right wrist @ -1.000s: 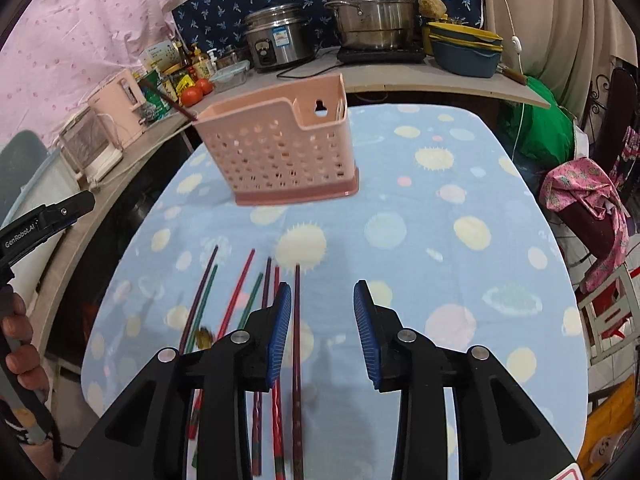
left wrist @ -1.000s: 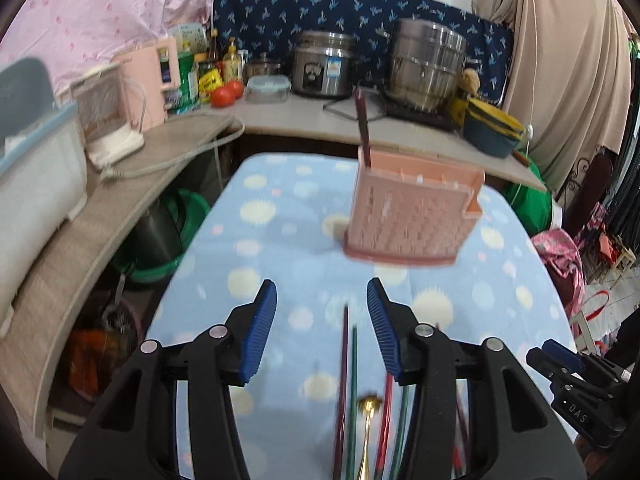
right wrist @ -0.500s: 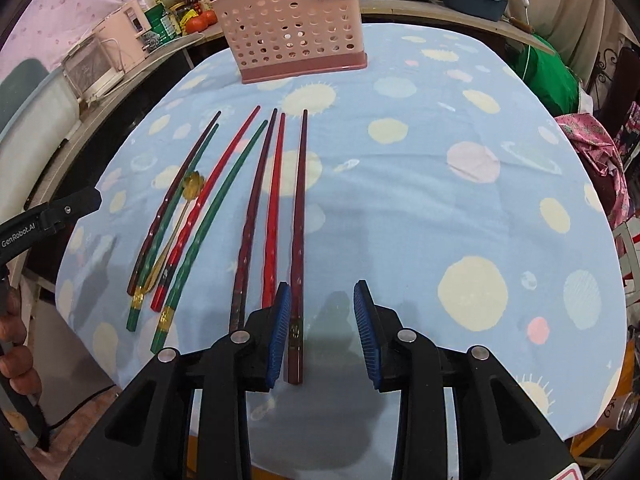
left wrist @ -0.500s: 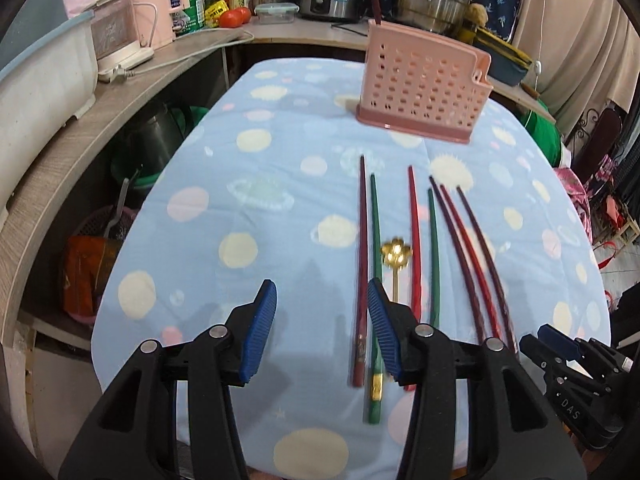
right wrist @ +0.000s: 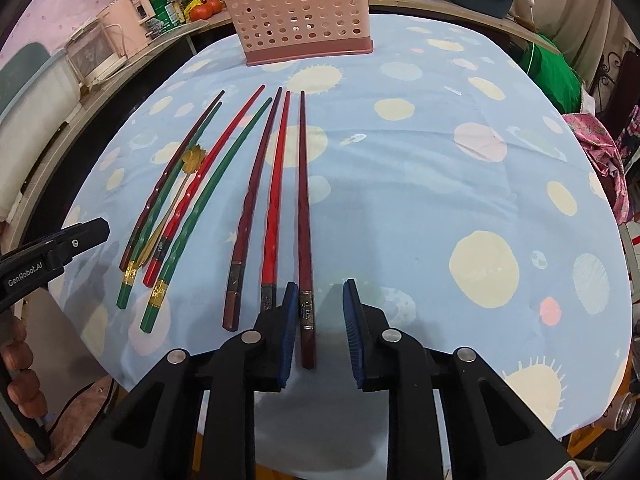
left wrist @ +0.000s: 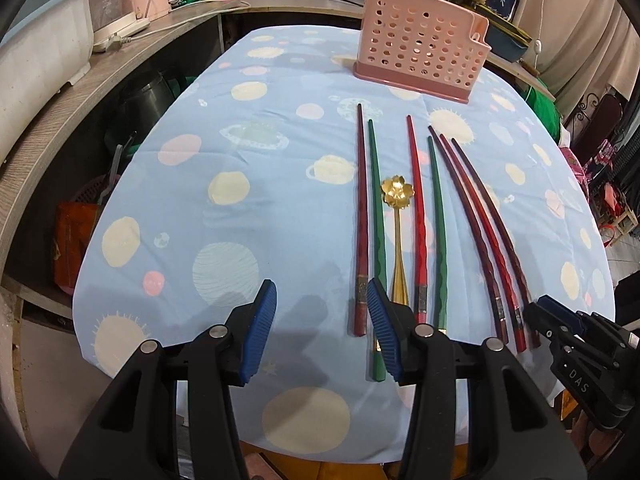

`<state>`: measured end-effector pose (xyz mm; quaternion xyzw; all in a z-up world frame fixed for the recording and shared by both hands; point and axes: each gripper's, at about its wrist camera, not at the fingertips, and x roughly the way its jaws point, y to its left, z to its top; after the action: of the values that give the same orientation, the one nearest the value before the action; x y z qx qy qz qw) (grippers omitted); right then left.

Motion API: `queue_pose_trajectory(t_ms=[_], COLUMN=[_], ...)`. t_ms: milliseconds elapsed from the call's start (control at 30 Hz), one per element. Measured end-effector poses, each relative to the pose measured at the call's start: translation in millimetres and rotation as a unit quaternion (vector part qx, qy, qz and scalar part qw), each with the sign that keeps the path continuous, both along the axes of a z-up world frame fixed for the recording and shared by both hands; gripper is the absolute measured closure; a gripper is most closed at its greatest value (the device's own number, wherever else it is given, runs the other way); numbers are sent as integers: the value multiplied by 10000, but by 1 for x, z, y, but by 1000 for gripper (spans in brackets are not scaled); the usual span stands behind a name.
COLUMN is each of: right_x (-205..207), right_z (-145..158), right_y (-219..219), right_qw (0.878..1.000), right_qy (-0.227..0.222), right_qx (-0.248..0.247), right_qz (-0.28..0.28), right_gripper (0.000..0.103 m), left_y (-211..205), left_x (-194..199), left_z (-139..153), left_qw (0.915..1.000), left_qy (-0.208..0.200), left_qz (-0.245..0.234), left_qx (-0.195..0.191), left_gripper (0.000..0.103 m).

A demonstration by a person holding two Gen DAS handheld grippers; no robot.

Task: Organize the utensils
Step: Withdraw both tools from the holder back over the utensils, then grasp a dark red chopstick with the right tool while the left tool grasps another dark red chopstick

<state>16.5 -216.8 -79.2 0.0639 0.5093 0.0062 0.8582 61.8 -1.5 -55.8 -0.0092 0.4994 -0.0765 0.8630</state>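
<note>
My right tool [right wrist: 320,320] has just been closing around the butt of the rightmost dark red chopstick [right wrist: 304,216], its pads not yet pressing it. My left tool [left wrist: 322,332] hangs spread over the tabletop [left wrist: 240,240] beside the other chopsticks [left wrist: 400,220]. The pink holder [left wrist: 420,60] stands beyond.

chopsticks [left wrist: 416,216]: seven, red, maroon and green, lying side by side, tips toward holder
spoon [left wrist: 397,208]: gold, flower-shaped bowl, lying among them
holder [left wrist: 420,58]: pink, perforated, upright
</note>
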Motion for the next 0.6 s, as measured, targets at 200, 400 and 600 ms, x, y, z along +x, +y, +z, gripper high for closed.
queue_pose_trajectory(t_ms=[200,400,600], right_x=[-2,-3,-3], right_z=[0,0,0], right_y=[-3,-4,-4], right_qw=[10000,10000,10000], right_qy=[4,-1,-5], right_qx=[11,14,14], right_qz=[-60,-78,-77], right_gripper=[93,94,94], left_y=[-4,-8,-10], left_x=[-2,-2,1], left_z=[-9,-17,-22], left_qw=[9999,9997,9997], left_qy=[98,191,211], left_qz=[-62,-116,-83], left_qx=[0,-46,-22], left_gripper=[58,58,59])
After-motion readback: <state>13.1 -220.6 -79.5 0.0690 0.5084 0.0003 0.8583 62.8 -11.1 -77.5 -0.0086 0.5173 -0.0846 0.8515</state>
